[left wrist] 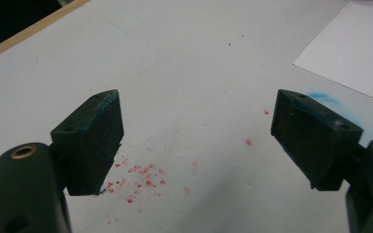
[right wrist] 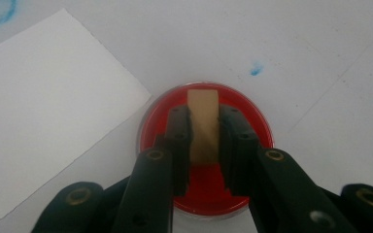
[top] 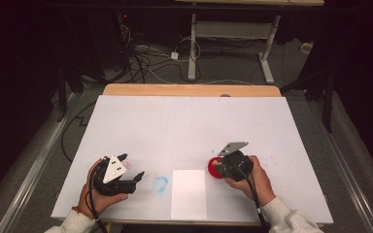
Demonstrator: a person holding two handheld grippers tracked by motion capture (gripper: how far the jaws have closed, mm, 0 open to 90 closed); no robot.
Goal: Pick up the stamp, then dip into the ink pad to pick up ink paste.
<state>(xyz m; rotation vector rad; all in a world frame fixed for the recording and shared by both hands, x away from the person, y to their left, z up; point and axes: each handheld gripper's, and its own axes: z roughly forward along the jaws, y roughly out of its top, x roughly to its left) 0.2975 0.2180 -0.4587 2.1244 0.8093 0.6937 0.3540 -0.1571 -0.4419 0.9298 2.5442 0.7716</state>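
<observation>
A round red dish [right wrist: 255, 128] sits on the white table sheet [top: 189, 121], just right of a white paper sheet [top: 189, 194]. My right gripper [right wrist: 204, 113] points down into the dish, shut on a narrow tan block [right wrist: 203, 98] whose far end sticks out past the pads. In the high view the right gripper [top: 225, 166] covers most of the dish [top: 213, 172]. My left gripper [top: 132, 165] rests at the front left, jaws open and wide apart. Nothing lies between its pads [left wrist: 97, 141] except bare table.
Red crumbs [left wrist: 136, 177] are scattered on the table under the left gripper. A blue smudge [top: 160, 184] marks the sheet left of the paper, and a small blue spot [right wrist: 256, 69] lies beyond the dish. The table's wooden far edge [top: 189, 90] borders a floor with cables.
</observation>
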